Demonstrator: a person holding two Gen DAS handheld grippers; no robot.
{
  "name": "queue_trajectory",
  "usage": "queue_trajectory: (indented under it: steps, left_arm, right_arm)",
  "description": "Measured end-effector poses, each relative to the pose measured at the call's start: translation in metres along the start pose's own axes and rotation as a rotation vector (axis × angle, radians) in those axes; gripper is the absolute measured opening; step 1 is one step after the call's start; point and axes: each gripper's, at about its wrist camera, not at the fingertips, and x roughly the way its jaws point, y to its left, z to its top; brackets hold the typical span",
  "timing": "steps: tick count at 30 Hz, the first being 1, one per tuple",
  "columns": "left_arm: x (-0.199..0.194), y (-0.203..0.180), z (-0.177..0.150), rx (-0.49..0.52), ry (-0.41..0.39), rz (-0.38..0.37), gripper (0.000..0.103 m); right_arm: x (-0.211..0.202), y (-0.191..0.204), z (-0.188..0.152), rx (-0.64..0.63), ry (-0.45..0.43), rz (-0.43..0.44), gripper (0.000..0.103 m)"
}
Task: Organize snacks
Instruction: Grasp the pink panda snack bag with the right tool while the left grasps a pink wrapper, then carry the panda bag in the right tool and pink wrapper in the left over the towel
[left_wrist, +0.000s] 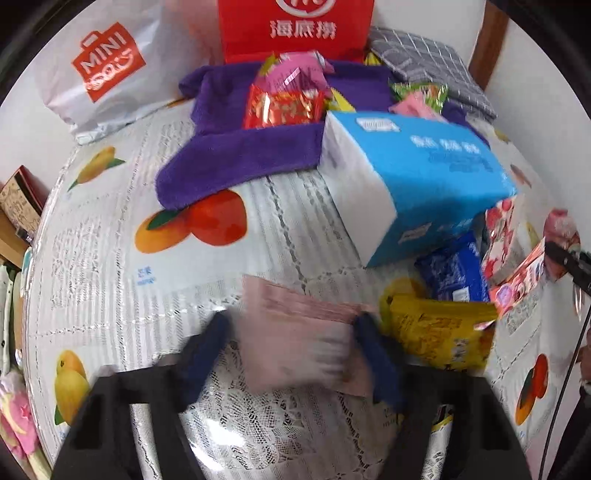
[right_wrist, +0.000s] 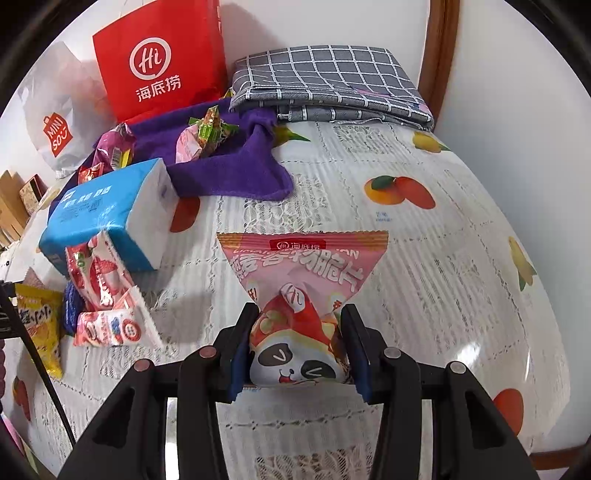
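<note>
Beyond both claws the tablecloth (right_wrist: 424, 258) holds a tissue pack (right_wrist: 110, 214), with loose snacks (right_wrist: 103, 306) heaped just left of the right claw (right_wrist: 299, 332). That claw pinches a pink panda packet (right_wrist: 301, 280) clear of the pile, probably for sorting. The left claw (left_wrist: 291, 343) clamps a blurred pink packet (left_wrist: 299, 332).

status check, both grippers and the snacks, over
Right gripper shut on pink panda snack bag. Left gripper around blurred pink packet, grip unclear. Blue tissue pack sits amid loose snacks.

Glossy plastic tablecloth (right_wrist: 424, 258), plush purple towel (right_wrist: 236, 166)
</note>
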Motion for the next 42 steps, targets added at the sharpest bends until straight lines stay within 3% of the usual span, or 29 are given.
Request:
queue_trajectory:
  steps: [3, 15, 27, 32, 42]
  left_arm:
    - [-0.005, 0.008, 0.000, -0.051, 0.001, -0.053, 0.039]
    - [-0.041, 0.025, 0.001, -0.131, -0.058, -0.112, 0.038]
    - [-0.083, 0.006, 0.026, -0.097, -0.140, -0.176, 0.038]
    - [-0.092, -0.006, 0.041, -0.081, -0.162, -0.219, 0.038]
    - [-0.102, -0.017, 0.073, -0.059, -0.202, -0.236, 0.038]
  right_arm:
    - [-0.003, 0.002, -0.001, 0.001, -0.005, 0.002, 0.045]
    - [-0.029, 0.013, 0.001, -0.001, -0.047, 0.026, 0.045]
    - [-0.064, 0.037, 0.030, -0.005, -0.107, 0.056, 0.045]
    - [-0.077, 0.054, 0.045, -0.024, -0.131, 0.088, 0.045]
    - [-0.084, 0.077, 0.077, -0.053, -0.154, 0.117, 0.045]
